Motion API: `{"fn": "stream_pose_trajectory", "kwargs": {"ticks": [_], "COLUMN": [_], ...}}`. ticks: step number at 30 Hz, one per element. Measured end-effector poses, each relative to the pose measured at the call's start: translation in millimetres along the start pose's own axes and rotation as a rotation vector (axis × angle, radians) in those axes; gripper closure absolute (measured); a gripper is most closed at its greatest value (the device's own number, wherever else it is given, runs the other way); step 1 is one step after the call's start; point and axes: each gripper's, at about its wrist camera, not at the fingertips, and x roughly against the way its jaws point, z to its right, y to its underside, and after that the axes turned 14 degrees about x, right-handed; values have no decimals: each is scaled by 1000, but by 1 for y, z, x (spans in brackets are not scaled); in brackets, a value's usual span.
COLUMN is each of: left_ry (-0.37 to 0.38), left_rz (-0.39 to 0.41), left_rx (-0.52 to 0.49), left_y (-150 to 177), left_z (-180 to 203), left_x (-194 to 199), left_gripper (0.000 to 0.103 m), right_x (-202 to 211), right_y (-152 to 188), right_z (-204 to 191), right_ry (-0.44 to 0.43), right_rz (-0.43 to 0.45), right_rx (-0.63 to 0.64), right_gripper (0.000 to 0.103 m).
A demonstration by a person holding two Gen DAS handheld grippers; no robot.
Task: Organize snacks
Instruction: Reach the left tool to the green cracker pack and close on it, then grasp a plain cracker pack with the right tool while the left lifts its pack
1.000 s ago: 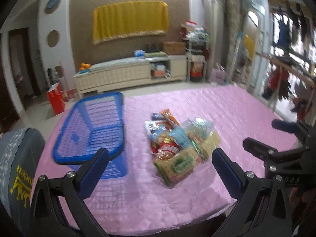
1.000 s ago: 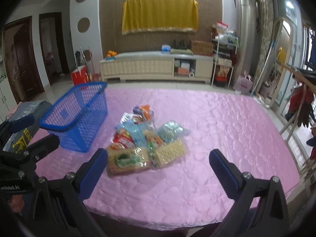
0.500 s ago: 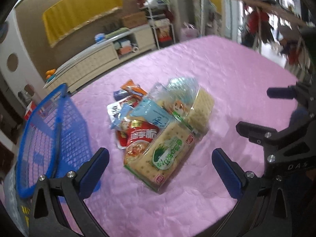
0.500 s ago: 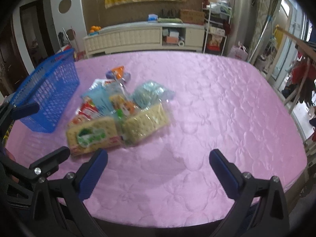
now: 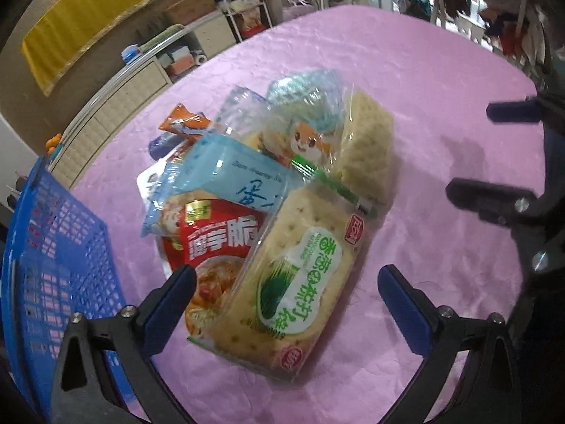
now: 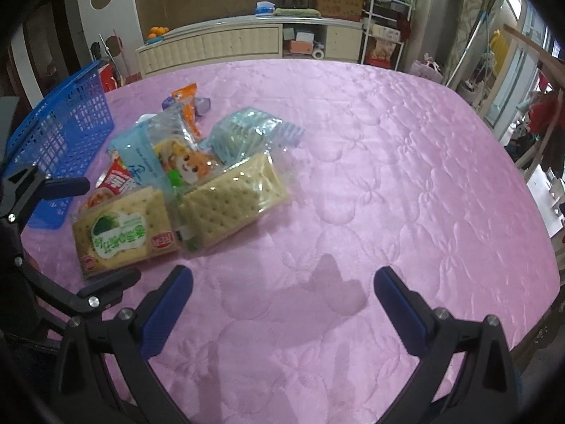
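A heap of snack packets lies on the pink tablecloth [image 6: 388,183]. Nearest is a cracker pack with a green label [image 5: 293,282], also in the right wrist view [image 6: 122,233]. Beside it lie a red packet [image 5: 219,240], a pale blue packet [image 5: 240,176] and a clear pack of plain crackers [image 5: 367,148] [image 6: 233,201]. My left gripper [image 5: 286,282] is open, its fingers either side of the green-label pack just above it. My right gripper [image 6: 282,282] is open and empty over bare cloth, right of the heap. A blue basket [image 5: 46,261] [image 6: 60,134] stands left of the heap.
A cream sideboard [image 6: 247,42] and a white shelf rack [image 6: 385,28] stand beyond the table's far edge. A clothes rail with hanging garments [image 6: 543,113] is at the right. The right gripper's fingers [image 5: 512,113] show at the right of the left wrist view.
Both grippers have dropped and moved forward toward the table. The left one has closed in on the green-label cracker pack; the right one has come low over the cloth. Both stay open.
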Motion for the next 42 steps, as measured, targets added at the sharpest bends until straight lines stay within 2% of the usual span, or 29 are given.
{"fn": "stream_pose_trajectory", "kwargs": {"ticks": [3,5,6,11,14,20,25,28,31,36,39,42], "left_ry": [-19,25,43,36,78,102,97,94,100,94,90,91], "left_rz": [-7,-14,-23,-22,-16,46,115,129,133,153,159,159], "left_rx": [-40,-19,-9,23,91,218,372,440,475,478,468,464], "left_y": [5,4,5,9,14,26,22,17,12,8,4,4], "left_z": [8,7,7,8,0,-15,-43,-55,-61,-60,-59,-57], "left_x": [-10,-8,-7,-7,1,39,55,53,52,51,47,46], "left_gripper": [13,39,41,42,44,44,44,44,44,44,45,45], "right_x": [-1,0,1,7,11,11,1,-9,-22,-41,-53,-55], "right_y": [1,2,3,4,2,-8,-20,-26,-32,-39,-41,-44], "right_z": [3,4,4,8,10,15,18,19,19,15,12,6], "right_ry": [1,8,10,7,0,-26,-102,-158,-188,-222,-243,-228], "right_rz": [-5,-6,-6,-4,6,9,-1,-20,-38,-62,-82,-81], "right_rx": [-12,-13,-14,-25,-26,-43,-105,-157,-203,-242,-254,-215], "right_gripper": [0,0,0,0,0,0,0,0,0,0,7,24]}}
